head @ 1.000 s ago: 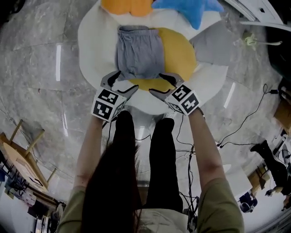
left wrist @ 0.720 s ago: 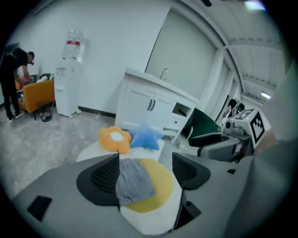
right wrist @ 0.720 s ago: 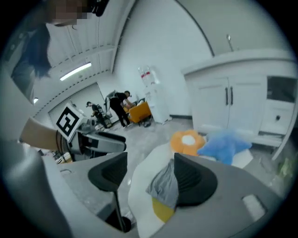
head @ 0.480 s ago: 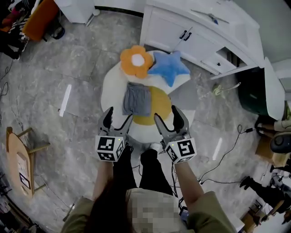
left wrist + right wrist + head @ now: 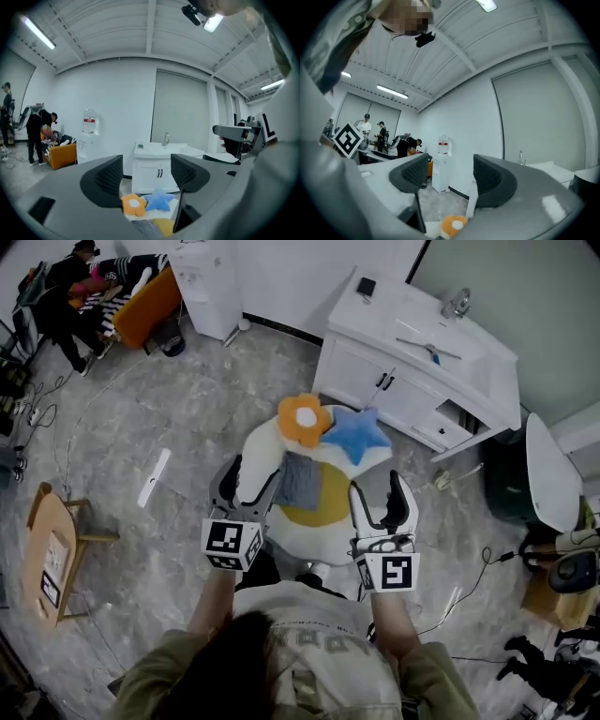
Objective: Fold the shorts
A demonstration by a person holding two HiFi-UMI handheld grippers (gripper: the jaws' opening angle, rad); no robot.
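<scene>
The grey shorts (image 5: 300,482) lie folded on a white mat (image 5: 255,454) with a yellow middle, far below on the floor. Both grippers are held high above it, pointing roughly level. In the head view my left gripper (image 5: 253,472) sits over the mat's left edge and my right gripper (image 5: 378,488) over its right edge. Both are open with nothing between their jaws; the left jaws have just been closing a little. The left gripper view shows its gripper (image 5: 146,176) above a strip of the shorts (image 5: 143,228). The right gripper view shows its gripper (image 5: 450,180) facing the room.
An orange flower cushion (image 5: 305,418) and a blue star cushion (image 5: 356,432) lie at the mat's far end. Behind them stands a white sink cabinet (image 5: 422,362). A wooden stool (image 5: 52,559) is at left, people (image 5: 75,277) at the far left, and cables on the floor at right.
Both grippers have risen far above the mat and tipped up to level. The head view has pulled back as the person stood. The shorts stay on the mat.
</scene>
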